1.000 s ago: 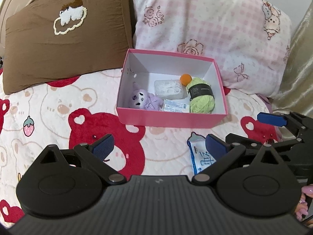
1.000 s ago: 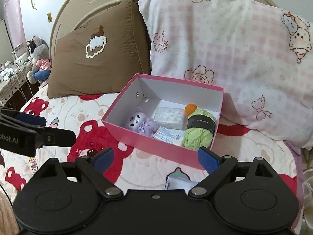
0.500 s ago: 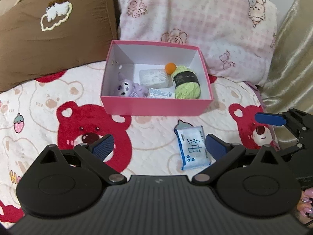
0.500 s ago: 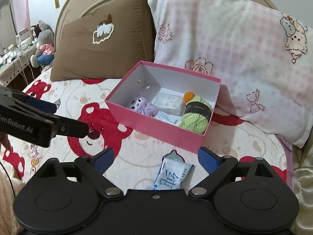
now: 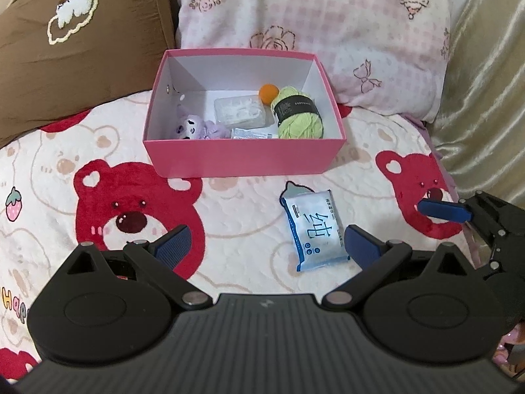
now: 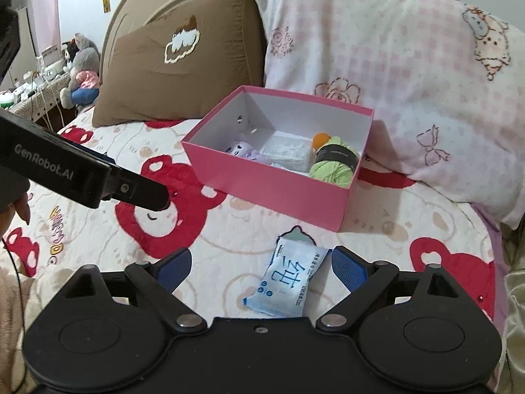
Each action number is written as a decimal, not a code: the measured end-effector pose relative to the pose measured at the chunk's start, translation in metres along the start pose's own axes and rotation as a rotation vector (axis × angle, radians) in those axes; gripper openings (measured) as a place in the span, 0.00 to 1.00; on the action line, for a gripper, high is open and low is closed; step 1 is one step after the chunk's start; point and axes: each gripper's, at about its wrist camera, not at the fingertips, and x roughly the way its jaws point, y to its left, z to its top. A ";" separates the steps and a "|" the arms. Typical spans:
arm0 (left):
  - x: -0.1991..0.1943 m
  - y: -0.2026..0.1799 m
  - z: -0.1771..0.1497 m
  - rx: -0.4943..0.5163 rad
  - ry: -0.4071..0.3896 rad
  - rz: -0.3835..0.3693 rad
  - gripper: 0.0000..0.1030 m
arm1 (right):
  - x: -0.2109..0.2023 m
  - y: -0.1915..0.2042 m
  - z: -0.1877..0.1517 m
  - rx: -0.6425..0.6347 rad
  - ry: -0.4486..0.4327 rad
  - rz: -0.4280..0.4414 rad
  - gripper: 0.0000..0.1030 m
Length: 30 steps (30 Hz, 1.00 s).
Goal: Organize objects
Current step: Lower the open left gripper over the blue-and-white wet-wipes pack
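The tissue pack (image 6: 287,282) lies flat on the bedspread (image 6: 98,229), outside the pink box (image 6: 272,180) and just in front of its near wall. It sits just ahead of the right gripper (image 6: 261,264), between the two spread fingers but nearer the right-hand one, whose pad (image 6: 347,266) is just beside the pack's far corner. The long axis runs forward and slightly to the right of that gripper's line, so a small twist looks needed before the jaws close across the narrow side. The left gripper (image 5: 265,241), also wide open and empty, has the pack (image 5: 313,229) off toward its right finger; the right one seems better placed. The left view looks down into the box, showing yarn (image 5: 298,116), a plush and a clear case. The right view half hides these behind the wall.
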 end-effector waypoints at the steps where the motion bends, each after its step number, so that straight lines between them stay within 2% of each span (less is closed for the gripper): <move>1: 0.003 0.000 -0.001 0.000 0.002 -0.012 0.97 | 0.002 0.000 -0.003 0.001 -0.003 0.006 0.92; 4: 0.014 0.000 -0.007 -0.031 0.017 -0.068 0.96 | 0.010 -0.002 -0.012 0.007 -0.003 0.039 0.92; 11: 0.047 -0.002 -0.020 -0.069 0.052 -0.100 0.95 | 0.031 0.008 -0.032 -0.079 -0.029 0.026 0.92; 15: 0.065 -0.003 -0.028 -0.091 0.046 -0.127 0.95 | 0.043 0.004 -0.040 -0.066 -0.034 0.036 0.92; 19: 0.080 -0.005 -0.034 -0.103 0.023 -0.158 0.95 | 0.056 -0.001 -0.050 -0.056 -0.048 0.006 0.92; 24: 0.099 -0.009 -0.042 -0.093 -0.007 -0.158 0.94 | 0.074 -0.008 -0.064 -0.032 -0.041 0.000 0.91; 30: 0.124 -0.006 -0.049 -0.133 0.018 -0.182 0.94 | 0.091 -0.009 -0.076 -0.022 -0.034 0.008 0.91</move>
